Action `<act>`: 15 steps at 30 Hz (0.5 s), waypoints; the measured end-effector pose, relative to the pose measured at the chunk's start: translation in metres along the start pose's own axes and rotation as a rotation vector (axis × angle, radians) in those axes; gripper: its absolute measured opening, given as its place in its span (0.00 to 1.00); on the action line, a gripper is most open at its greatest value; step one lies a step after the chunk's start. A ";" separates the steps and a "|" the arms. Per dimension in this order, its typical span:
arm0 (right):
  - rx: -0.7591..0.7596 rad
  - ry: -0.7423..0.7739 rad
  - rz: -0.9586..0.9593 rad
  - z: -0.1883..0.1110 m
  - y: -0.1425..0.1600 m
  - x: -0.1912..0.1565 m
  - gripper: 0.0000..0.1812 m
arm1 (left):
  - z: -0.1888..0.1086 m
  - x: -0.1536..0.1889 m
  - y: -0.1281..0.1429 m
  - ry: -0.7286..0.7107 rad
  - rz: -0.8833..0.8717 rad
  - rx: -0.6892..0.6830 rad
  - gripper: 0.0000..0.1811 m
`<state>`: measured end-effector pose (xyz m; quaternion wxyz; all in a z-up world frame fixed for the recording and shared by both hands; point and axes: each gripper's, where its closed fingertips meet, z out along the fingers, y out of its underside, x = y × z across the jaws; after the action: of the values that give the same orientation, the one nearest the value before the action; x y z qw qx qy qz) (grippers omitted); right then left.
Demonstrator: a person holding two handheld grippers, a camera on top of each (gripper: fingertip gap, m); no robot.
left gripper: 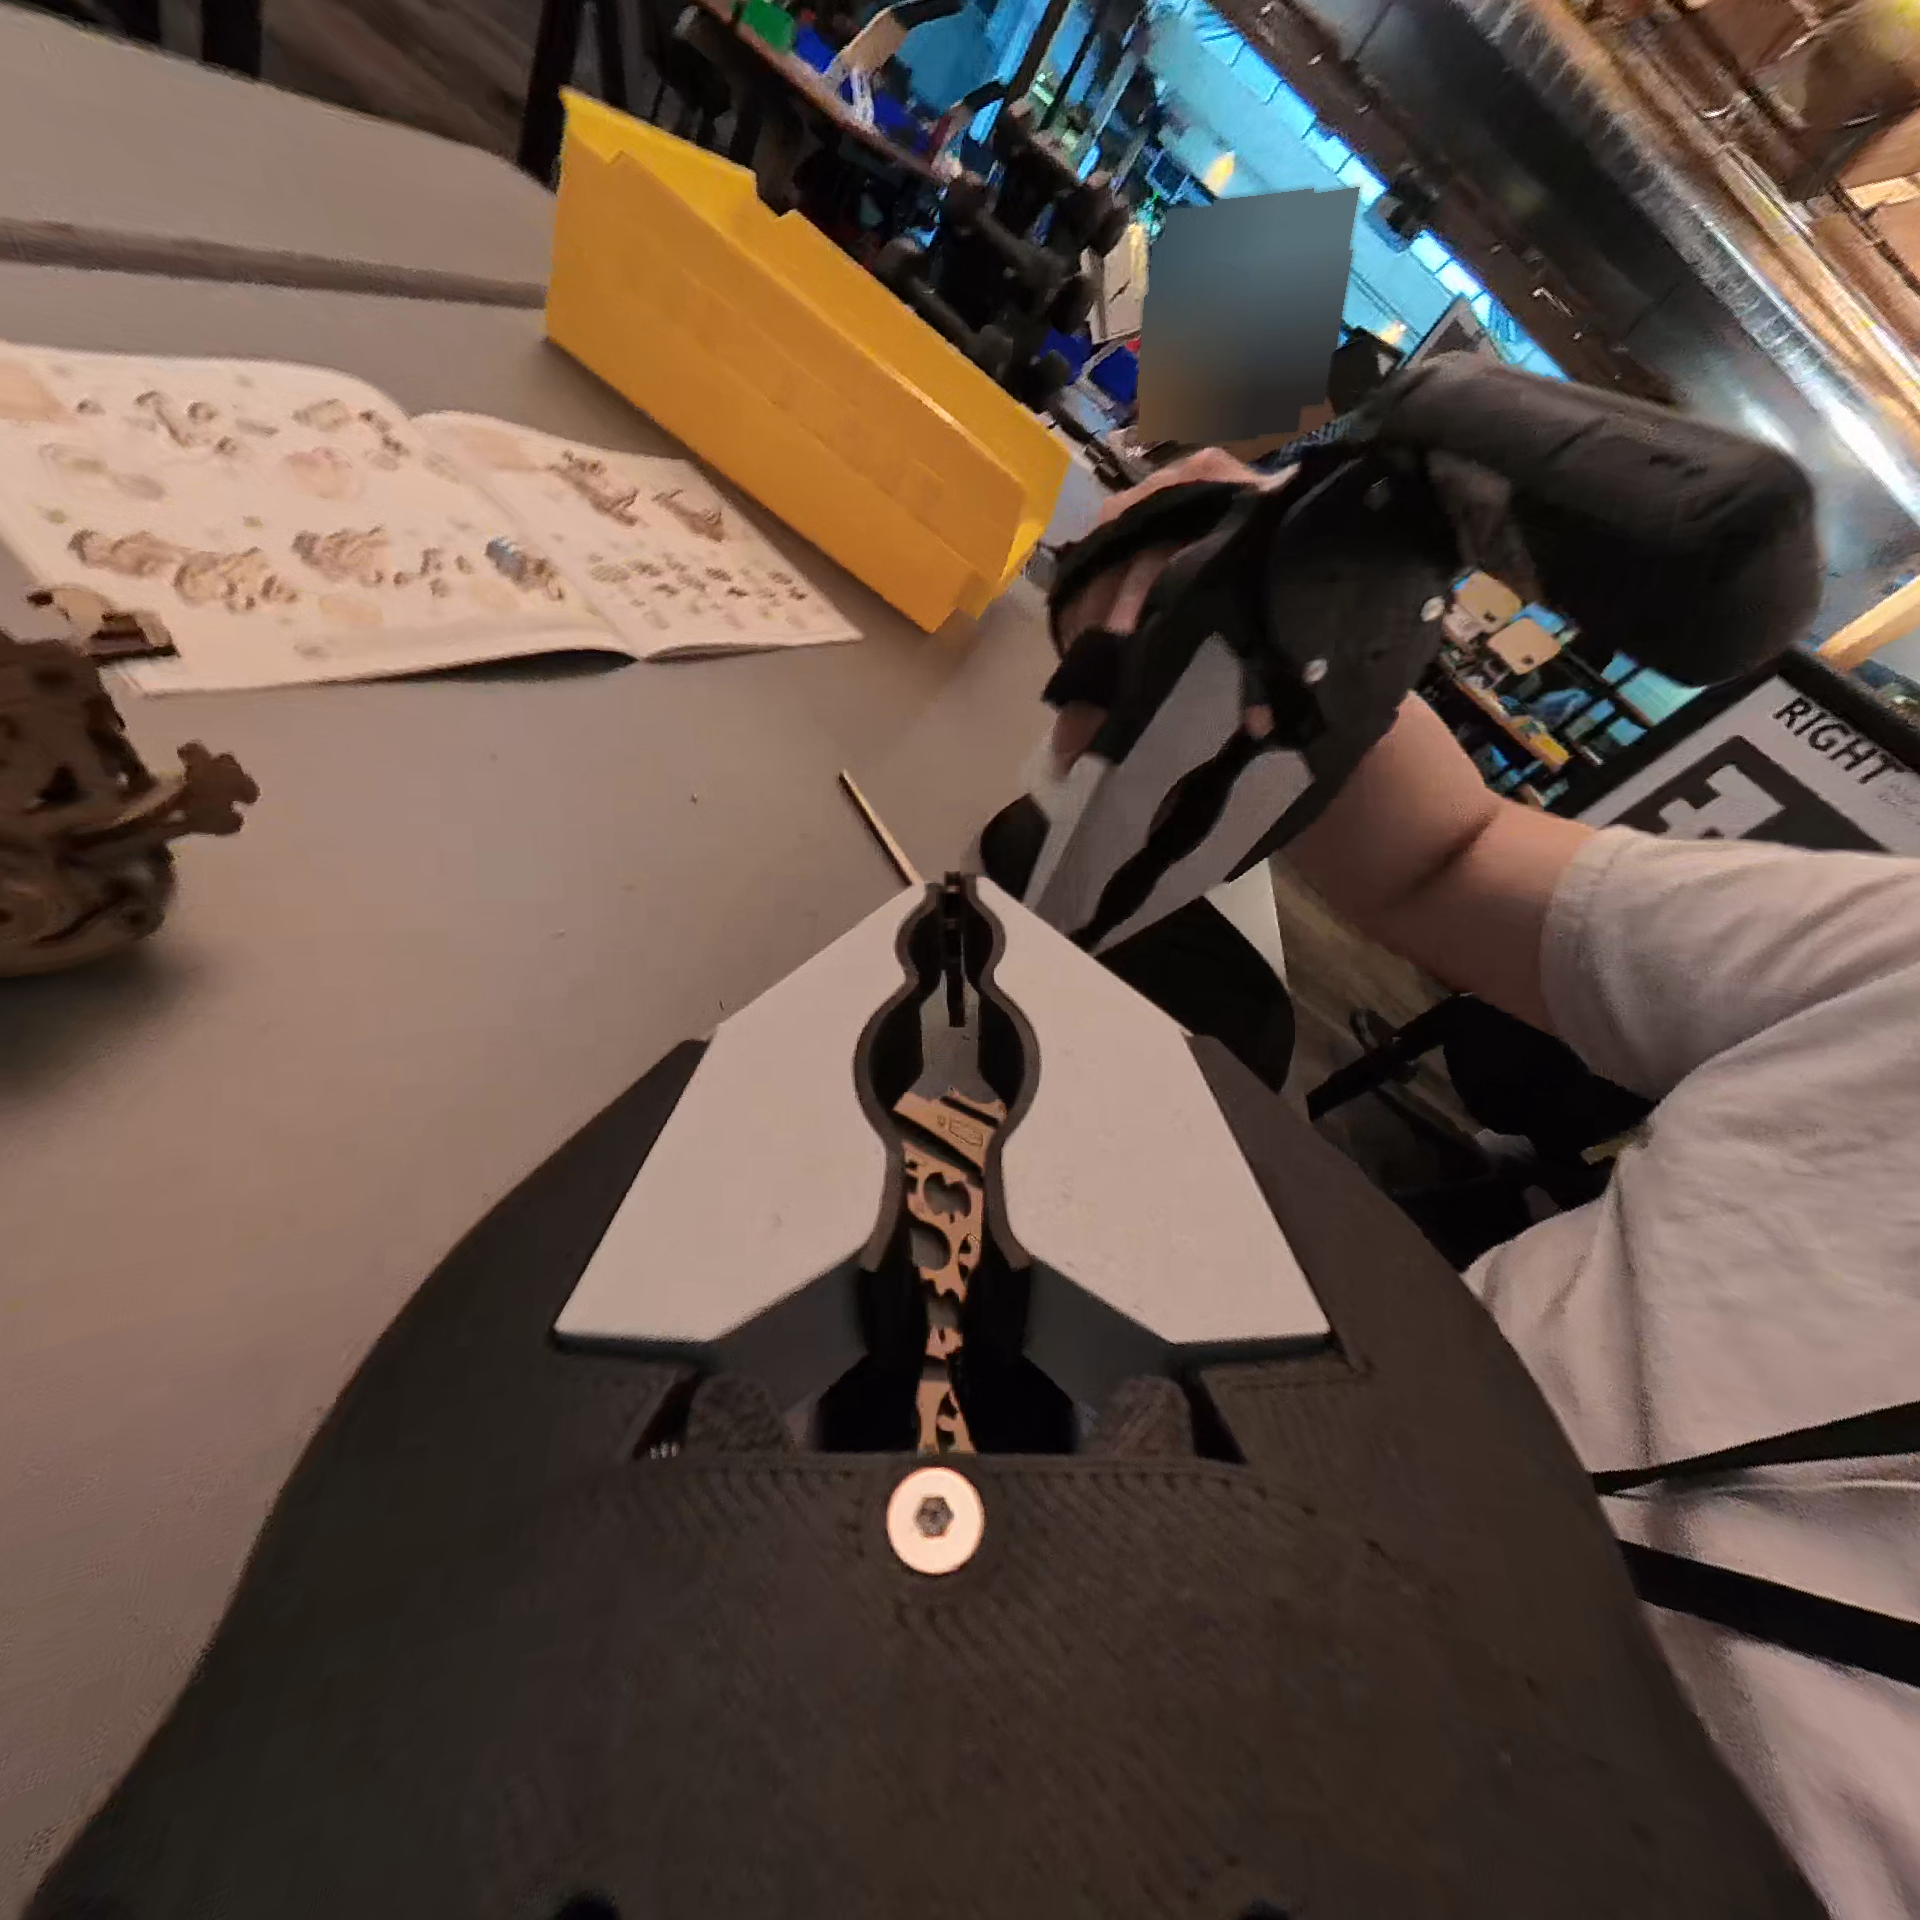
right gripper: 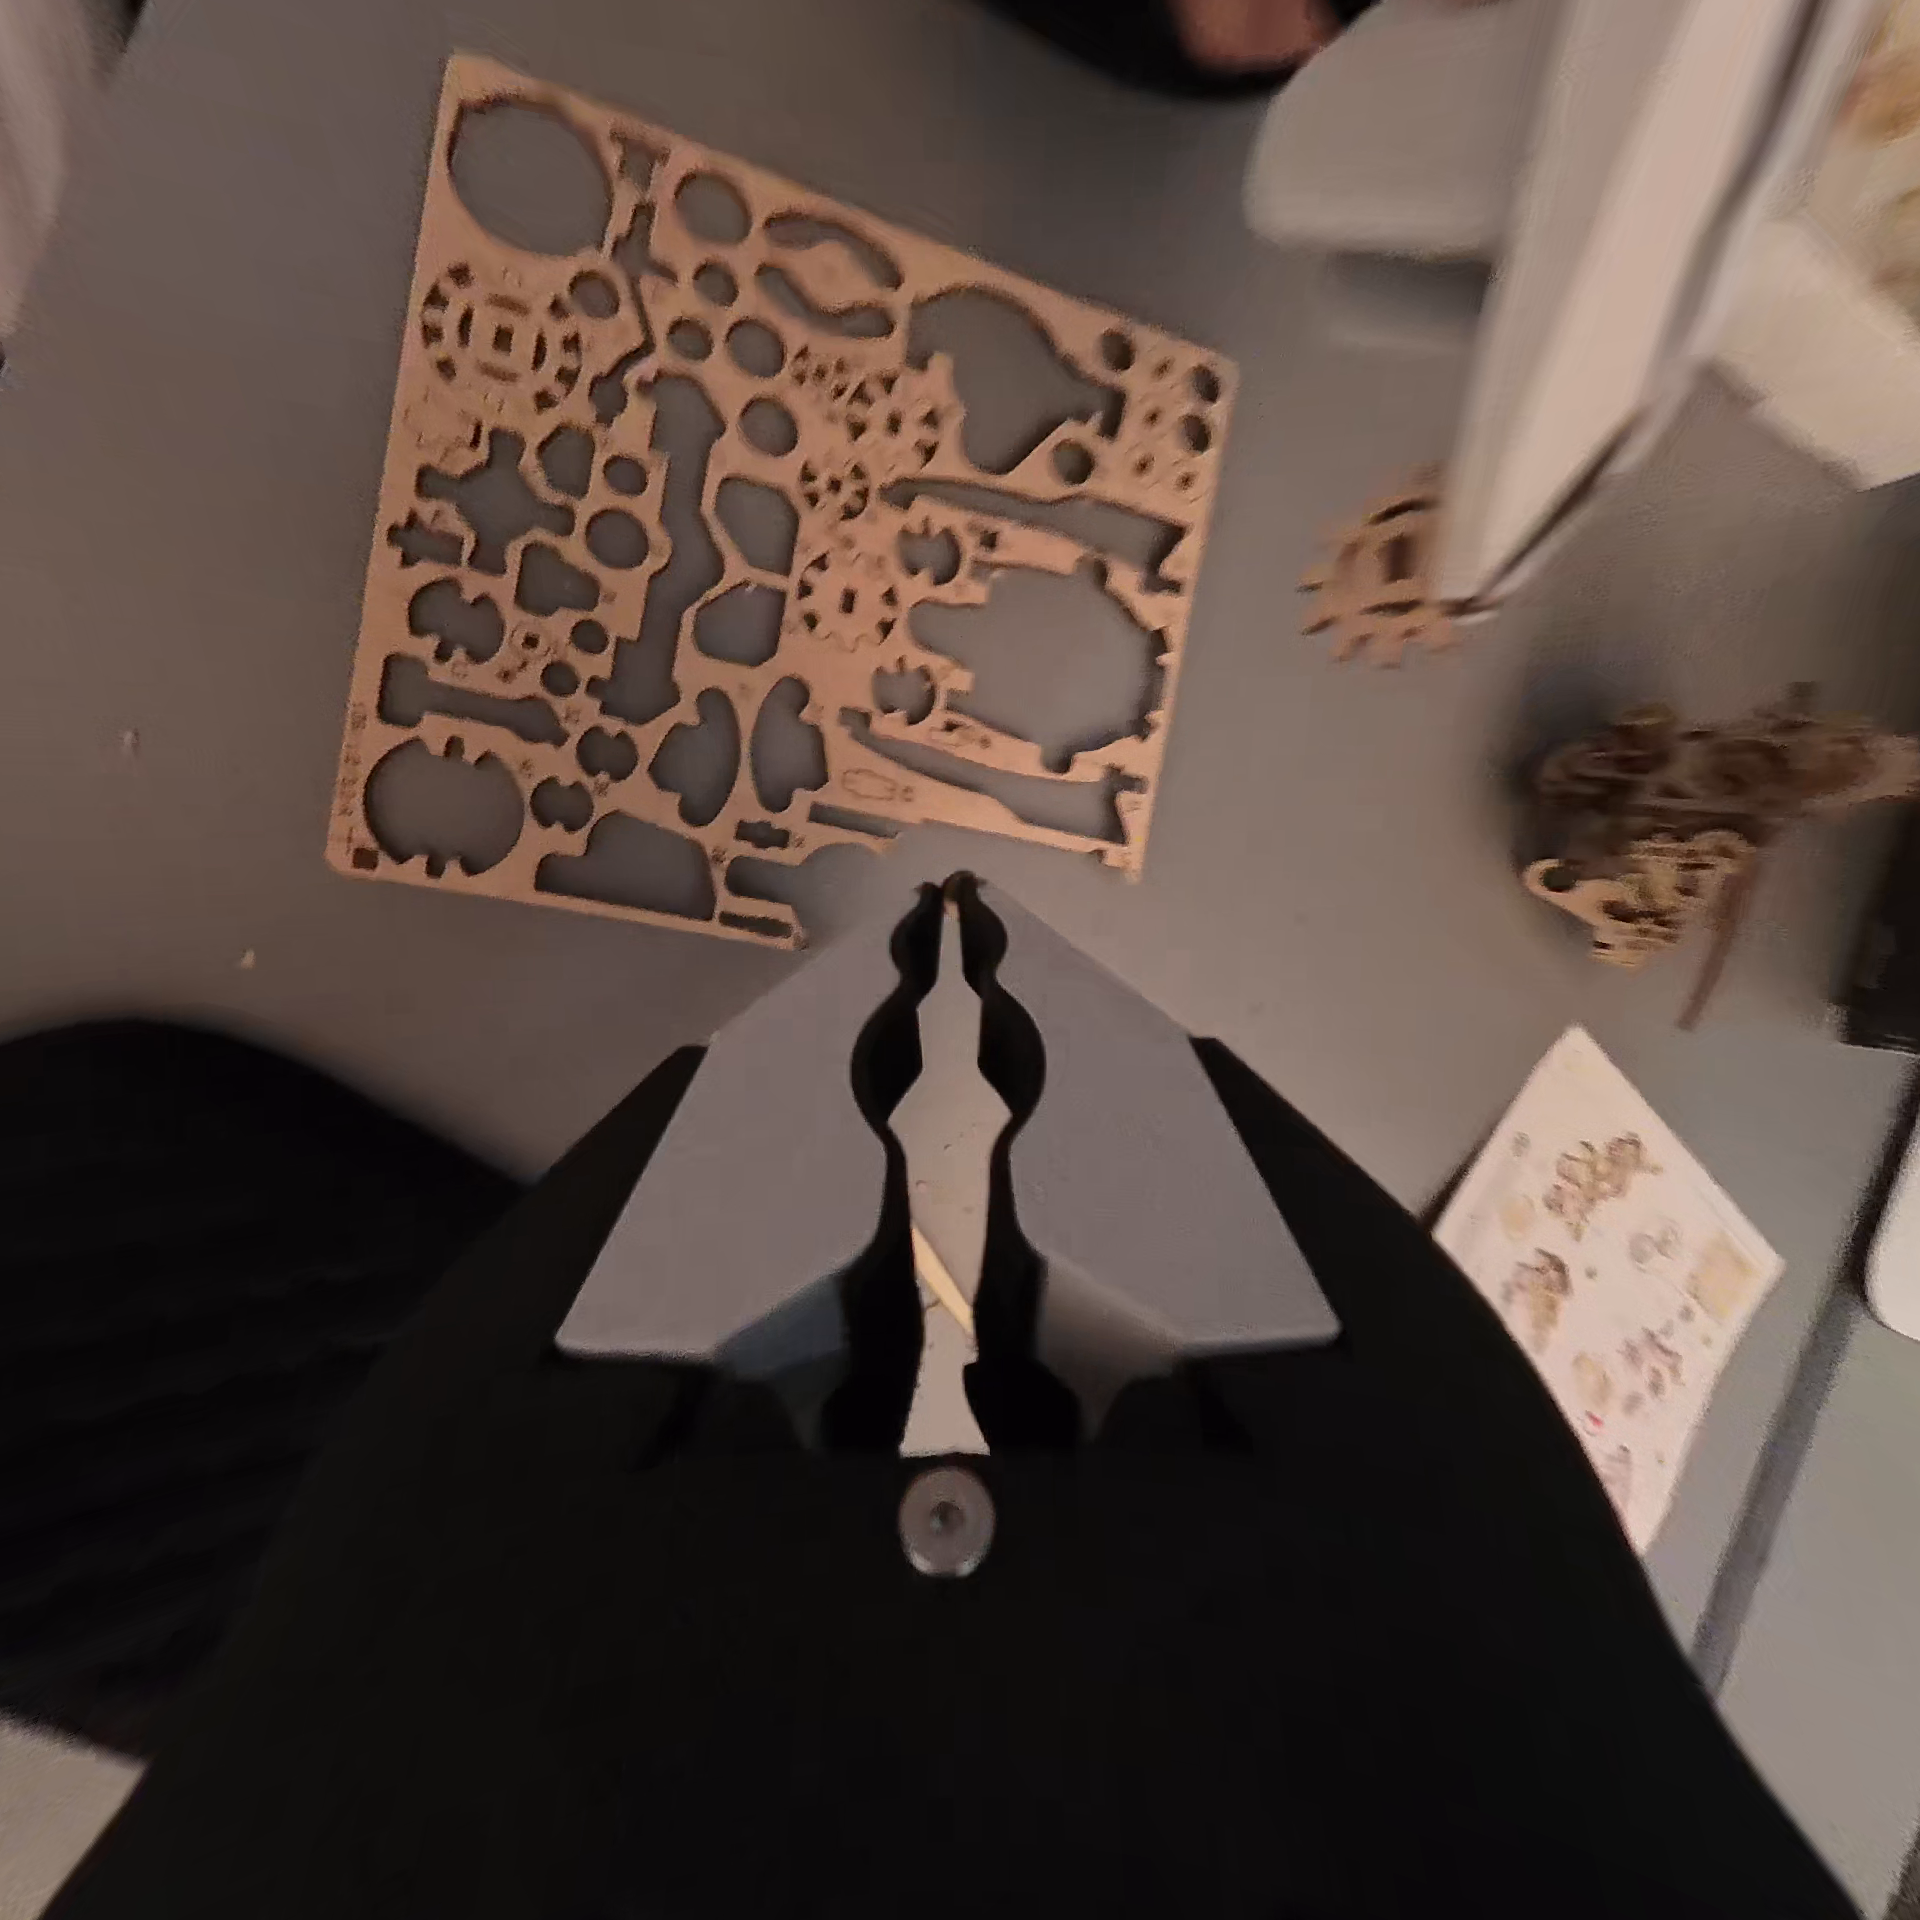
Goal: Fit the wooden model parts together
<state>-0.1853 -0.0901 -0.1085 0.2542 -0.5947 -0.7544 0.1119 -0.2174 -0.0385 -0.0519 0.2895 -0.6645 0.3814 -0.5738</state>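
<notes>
My left gripper [left gripper: 951,896] is shut, with a thin dark wooden part pinched edge-on at its tips. In the right wrist view it [right gripper: 1481,597] is blurred at the upper right, with a small wooden gear piece [right gripper: 1371,592] at its tips. My right gripper [right gripper: 961,883] is shut over the near edge of the flat wooden parts sheet [right gripper: 997,779], which has many cut-outs. A tan sliver shows in its gap; I cannot tell if it is held. In the left wrist view the right gripper [left gripper: 1070,925] sits just right of the left one. The partly built wooden model [left gripper: 73,842] [right gripper: 1662,821] stands on the table.
An open instruction booklet [left gripper: 364,520] [right gripper: 1600,1268] lies on the grey table [left gripper: 468,987]. A yellow bin [left gripper: 790,384] stands behind it. A thin stick [left gripper: 878,821] lies near the left gripper's tips. A person's arm [left gripper: 1455,862] holds the right gripper.
</notes>
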 end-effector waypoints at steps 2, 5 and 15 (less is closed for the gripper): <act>0.056 0.140 -0.013 -0.010 -0.009 0.011 0.01 | 0.005 -0.004 0.009 -0.014 -0.081 -0.030 0.00; 0.044 0.320 -0.031 -0.016 -0.007 0.018 0.01 | 0.019 -0.001 0.025 0.026 -0.274 -0.052 0.00; 0.085 0.540 0.057 -0.010 0.012 0.038 0.01 | 0.060 -0.041 0.038 -0.060 -0.377 -0.195 0.00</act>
<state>-0.1761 -0.0516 -0.0967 0.4676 -0.6128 -0.6369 -0.0119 -0.1670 -0.0283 -0.1157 0.1224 -0.7656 0.2952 -0.5583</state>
